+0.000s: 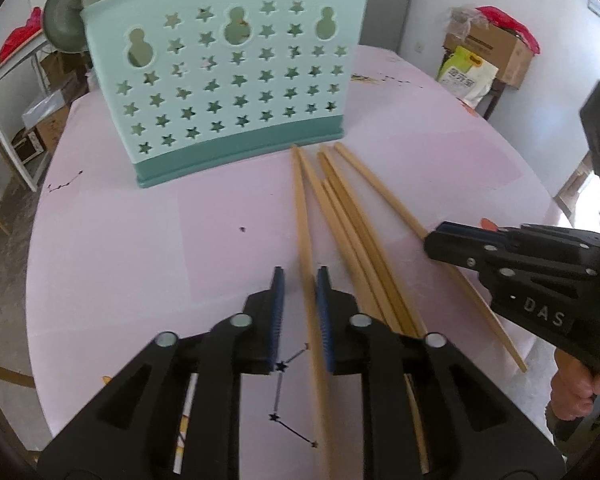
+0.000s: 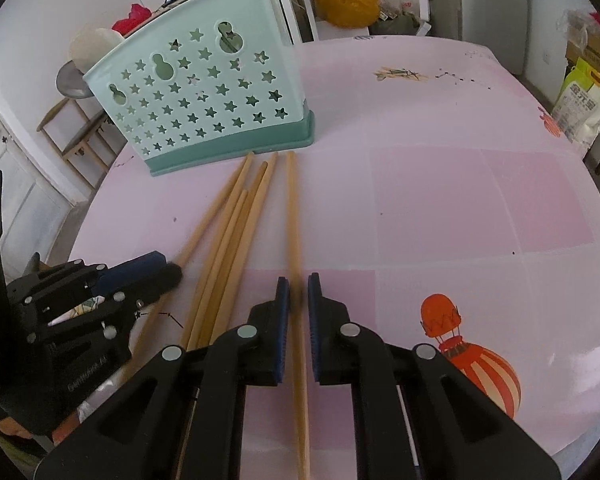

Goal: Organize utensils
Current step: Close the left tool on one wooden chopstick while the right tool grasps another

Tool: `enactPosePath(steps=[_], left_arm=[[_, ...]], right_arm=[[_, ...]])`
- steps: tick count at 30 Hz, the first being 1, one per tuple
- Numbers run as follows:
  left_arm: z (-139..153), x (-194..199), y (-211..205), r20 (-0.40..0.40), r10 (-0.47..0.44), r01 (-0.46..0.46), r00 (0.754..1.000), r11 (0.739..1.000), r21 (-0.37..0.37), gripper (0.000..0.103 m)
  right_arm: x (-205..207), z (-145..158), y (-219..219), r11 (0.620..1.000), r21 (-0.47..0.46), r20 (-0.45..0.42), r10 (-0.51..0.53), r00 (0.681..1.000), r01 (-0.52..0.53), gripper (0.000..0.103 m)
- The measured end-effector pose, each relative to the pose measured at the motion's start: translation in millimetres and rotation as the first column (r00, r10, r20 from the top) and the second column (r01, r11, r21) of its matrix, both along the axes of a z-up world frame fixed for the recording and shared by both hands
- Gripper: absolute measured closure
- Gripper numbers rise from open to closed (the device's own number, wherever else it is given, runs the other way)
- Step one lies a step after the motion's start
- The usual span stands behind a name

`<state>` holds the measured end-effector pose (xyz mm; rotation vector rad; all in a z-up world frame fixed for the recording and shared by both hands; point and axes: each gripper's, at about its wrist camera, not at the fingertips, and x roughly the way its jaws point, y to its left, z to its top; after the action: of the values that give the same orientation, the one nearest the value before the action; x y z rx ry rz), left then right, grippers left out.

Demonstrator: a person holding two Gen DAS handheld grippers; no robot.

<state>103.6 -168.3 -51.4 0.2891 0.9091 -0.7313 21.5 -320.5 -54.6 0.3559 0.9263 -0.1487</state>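
Left wrist view is showing five wooden chopsticks lying loosely fanned on the pink surface, tips just in front of the mint utensil holder, which is standing upright. The sticks are looking light, stiff and smooth, so they are likely rolling or slipping easily; gripping near the thick end is probably giving the surest hold. The left gripper is pinching the leftmost chopstick, its jaws nearly pressed together around it. The right gripper is straddling the rightmost chopstick, jaws narrowed to a slim gap and seemingly nipping it.
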Motion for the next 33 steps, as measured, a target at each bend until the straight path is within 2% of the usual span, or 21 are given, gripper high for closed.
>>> enactPosePath(steps=[2, 8, 15, 17, 19, 24, 26, 27, 28, 33], left_arm=[[-1, 2, 4, 0.001, 0.013, -0.013, 1.000, 1.000, 0.000, 0.098], [-3, 0, 29, -0.020, 0.057, -0.057, 0.998, 0.998, 0.022, 0.098], [0, -7, 77, -0.107, 0.096, -0.095, 0.990, 0.995, 0.020, 0.096], [1, -3, 82, -0.107, 0.089, -0.089, 0.990, 0.996, 0.010, 0.088], [3, 1, 80, -0.099, 0.089, -0.088, 0.991, 0.996, 0.012, 0.086], [2, 13, 62, -0.095, 0.079, -0.079, 0.992, 0.997, 0.006, 0.086], [0, 15, 53, -0.061, 0.084, -0.082, 0.995, 0.996, 0.024, 0.091], [-1, 15, 50, -0.044, 0.084, -0.082, 0.996, 0.996, 0.038, 0.098], [0, 15, 48, -0.042, 0.085, -0.083, 0.996, 0.996, 0.041, 0.098], [2, 5, 58, -0.070, 0.106, -0.102, 0.992, 0.993, 0.056, 0.098]], right_arm=[[0, 0, 0, 1.000, -0.003, 0.004, 0.001, 1.000, -0.001, 0.094], [-7, -1, -3, 1.000, 0.022, -0.005, 0.004, 1.000, -0.004, 0.096], [-24, 0, -7, 0.998, 0.053, -0.053, 0.043, 0.998, -0.041, 0.096], [-20, -1, -7, 0.997, 0.056, -0.056, 0.065, 0.996, -0.062, 0.092], [-13, 0, -6, 0.997, 0.037, -0.054, 0.072, 0.996, -0.070, 0.077], [7, 0, -3, 0.995, -0.043, -0.043, 0.083, 0.996, -0.085, 0.074], [12, -1, 0, 0.991, -0.101, -0.034, 0.080, 0.996, -0.083, 0.081], [13, -1, 1, 0.989, -0.124, -0.038, 0.077, 0.996, -0.081, 0.090], [14, -1, 2, 0.987, -0.140, -0.040, 0.077, 0.996, -0.082, 0.095], [3, 0, -1, 0.989, -0.119, -0.062, 0.082, 0.995, -0.089, 0.096]])
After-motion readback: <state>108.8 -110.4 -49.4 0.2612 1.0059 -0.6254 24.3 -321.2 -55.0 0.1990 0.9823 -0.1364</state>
